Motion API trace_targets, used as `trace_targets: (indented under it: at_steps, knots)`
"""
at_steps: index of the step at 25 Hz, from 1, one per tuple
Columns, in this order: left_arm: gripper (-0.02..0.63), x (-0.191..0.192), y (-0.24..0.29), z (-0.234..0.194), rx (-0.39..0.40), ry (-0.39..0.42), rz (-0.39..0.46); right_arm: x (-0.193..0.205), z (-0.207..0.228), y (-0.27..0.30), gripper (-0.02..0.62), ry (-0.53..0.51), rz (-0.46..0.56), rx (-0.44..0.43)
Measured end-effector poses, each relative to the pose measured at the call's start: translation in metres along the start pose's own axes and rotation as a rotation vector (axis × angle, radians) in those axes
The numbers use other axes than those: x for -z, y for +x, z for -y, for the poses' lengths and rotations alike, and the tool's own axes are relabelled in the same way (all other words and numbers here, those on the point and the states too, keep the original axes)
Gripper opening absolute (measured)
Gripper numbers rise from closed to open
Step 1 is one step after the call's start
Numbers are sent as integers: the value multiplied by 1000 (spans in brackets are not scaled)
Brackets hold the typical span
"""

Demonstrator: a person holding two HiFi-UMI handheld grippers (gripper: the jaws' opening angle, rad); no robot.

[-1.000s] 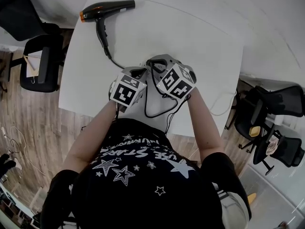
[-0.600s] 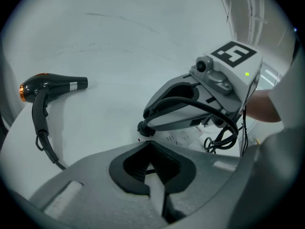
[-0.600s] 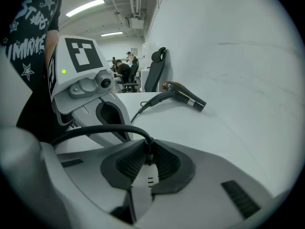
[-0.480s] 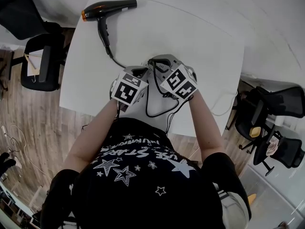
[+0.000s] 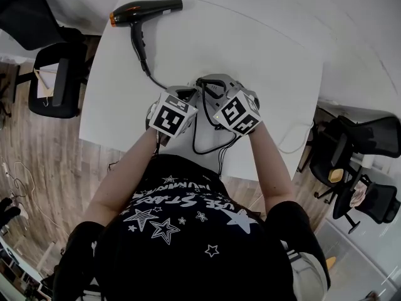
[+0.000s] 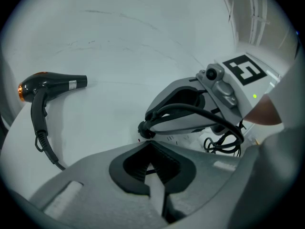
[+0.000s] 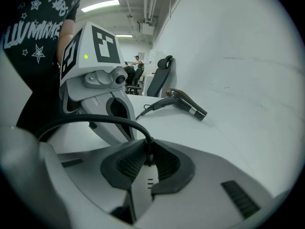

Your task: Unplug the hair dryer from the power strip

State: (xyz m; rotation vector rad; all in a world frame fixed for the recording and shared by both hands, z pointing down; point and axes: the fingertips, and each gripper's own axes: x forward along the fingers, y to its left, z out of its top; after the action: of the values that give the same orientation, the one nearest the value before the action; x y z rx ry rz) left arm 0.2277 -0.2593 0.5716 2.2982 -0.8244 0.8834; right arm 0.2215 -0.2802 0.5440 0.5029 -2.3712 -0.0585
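Note:
A black hair dryer lies at the far left corner of the white table; its black cord runs back to my two grippers at the near edge. My right gripper is shut on the cord's black plug, which sits at its tips just over the white power strip. Whether the plug sits in a socket is hidden. The cord arches over that gripper. My left gripper is shut on the near end of the strip, close beside the right one.
Spare cord hangs in a loop off the table's near edge by my body. Black office chairs stand at the left and at the right. A thin white cable dangles off the right edge.
My right gripper has tipped a little while keeping its hold on the plug. The left gripper and the hair dryer stay where they were.

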Motion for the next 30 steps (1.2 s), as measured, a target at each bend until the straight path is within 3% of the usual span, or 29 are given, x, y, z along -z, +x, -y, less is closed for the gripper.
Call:
trace_targets:
  at_steps: [21,30]
  knots:
    - [8,-1,0,-1,11,-30,-4,2,7,-2,57,201,141,-5]
    - [8,0,1,-2,17,-36,-9,2,9,-1,57,205,151,-2]
